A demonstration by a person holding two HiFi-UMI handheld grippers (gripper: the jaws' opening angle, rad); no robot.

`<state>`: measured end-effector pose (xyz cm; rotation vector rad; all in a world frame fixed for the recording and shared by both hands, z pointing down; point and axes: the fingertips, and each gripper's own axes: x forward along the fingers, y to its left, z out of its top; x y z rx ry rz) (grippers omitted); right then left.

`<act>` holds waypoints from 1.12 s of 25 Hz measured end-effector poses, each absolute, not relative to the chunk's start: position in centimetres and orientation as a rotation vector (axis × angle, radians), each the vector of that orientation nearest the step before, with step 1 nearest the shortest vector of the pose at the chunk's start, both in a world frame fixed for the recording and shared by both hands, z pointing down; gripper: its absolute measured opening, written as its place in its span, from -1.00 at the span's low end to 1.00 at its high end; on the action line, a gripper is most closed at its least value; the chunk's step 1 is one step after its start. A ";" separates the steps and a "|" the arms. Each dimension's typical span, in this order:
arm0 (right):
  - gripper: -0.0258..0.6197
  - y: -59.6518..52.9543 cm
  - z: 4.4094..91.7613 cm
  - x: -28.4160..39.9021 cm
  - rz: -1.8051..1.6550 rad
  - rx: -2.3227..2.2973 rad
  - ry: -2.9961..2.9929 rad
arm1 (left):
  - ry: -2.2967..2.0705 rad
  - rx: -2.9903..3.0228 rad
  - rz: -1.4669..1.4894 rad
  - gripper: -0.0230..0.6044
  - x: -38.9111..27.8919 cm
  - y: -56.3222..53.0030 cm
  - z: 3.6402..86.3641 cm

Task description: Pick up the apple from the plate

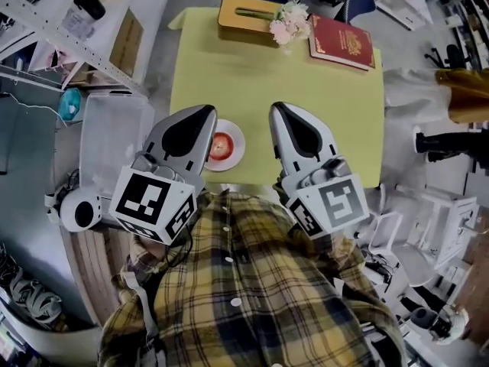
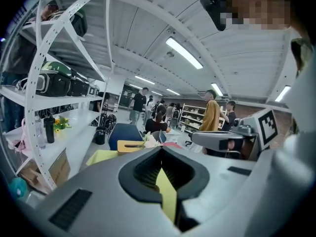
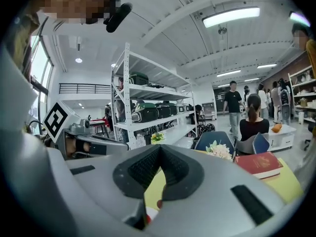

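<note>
A red apple (image 1: 219, 146) sits on a small white plate (image 1: 236, 133) near the front edge of the yellow table (image 1: 306, 82). My left gripper (image 1: 209, 112) hovers just left of the plate, its jaws shut and empty, and its tip overlaps the plate's left rim. My right gripper (image 1: 276, 108) is a short way right of the plate, apart from it, jaws shut and empty. In the right gripper view a sliver of the apple (image 3: 159, 203) and plate (image 3: 153, 212) shows under the shut right gripper (image 3: 159, 148). The left gripper (image 2: 161, 150) view shows only yellow tabletop.
At the table's far edge stand a wooden tissue box (image 1: 246, 12), a bunch of pale flowers (image 1: 289, 23) and a red book (image 1: 341, 42). A clear plastic bin (image 1: 114, 140) and white shelving (image 1: 61, 29) stand to the left. People are in the background.
</note>
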<state>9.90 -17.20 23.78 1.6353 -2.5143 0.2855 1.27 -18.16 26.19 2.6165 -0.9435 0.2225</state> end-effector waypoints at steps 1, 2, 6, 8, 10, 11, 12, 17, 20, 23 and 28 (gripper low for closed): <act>-0.93 -17.3 24.0 9.9 0.292 1.615 -2.521 | -0.955 2.608 0.220 -0.91 1.3 -18.1 26.5; -0.93 -17.4 24.2 10.0 0.298 1.597 -2.527 | -0.966 2.600 0.220 -0.91 1.3 -18.1 26.8; -0.93 -17.7 24.9 9.9 0.313 1.547 -2.540 | -1.004 2.586 0.238 -0.91 1.3 -18.1 27.7; -0.93 -17.8 25.1 9.8 0.319 1.529 -2.546 | -1.010 2.577 0.243 -0.91 1.3 -18.1 28.1; -0.93 -17.9 25.4 9.8 0.326 1.512 -2.550 | -1.003 2.573 0.249 -0.90 1.3 -18.0 28.4; -0.93 -17.9 25.6 9.9 0.329 1.508 -2.551 | -0.999 2.572 0.252 -0.90 1.3 -18.0 28.5; -0.93 -17.9 25.7 9.9 0.331 1.505 -2.551 | -0.996 2.570 0.253 -0.90 1.3 -17.9 28.7; -0.93 -18.0 26.1 10.0 0.344 1.499 -2.551 | -0.967 2.559 0.266 -0.76 1.5 -17.7 29.5; -0.93 -18.0 26.5 10.1 0.358 1.494 -2.551 | -0.940 2.553 0.276 -0.65 2.0 -17.6 30.0; -0.93 -18.1 26.8 10.3 0.365 1.492 -2.552 | -0.916 2.547 0.295 -0.43 2.4 -17.6 30.7; -0.93 -18.3 27.4 10.7 0.390 1.487 -2.547 | -0.915 2.515 0.376 -0.22 2.3 -17.4 32.9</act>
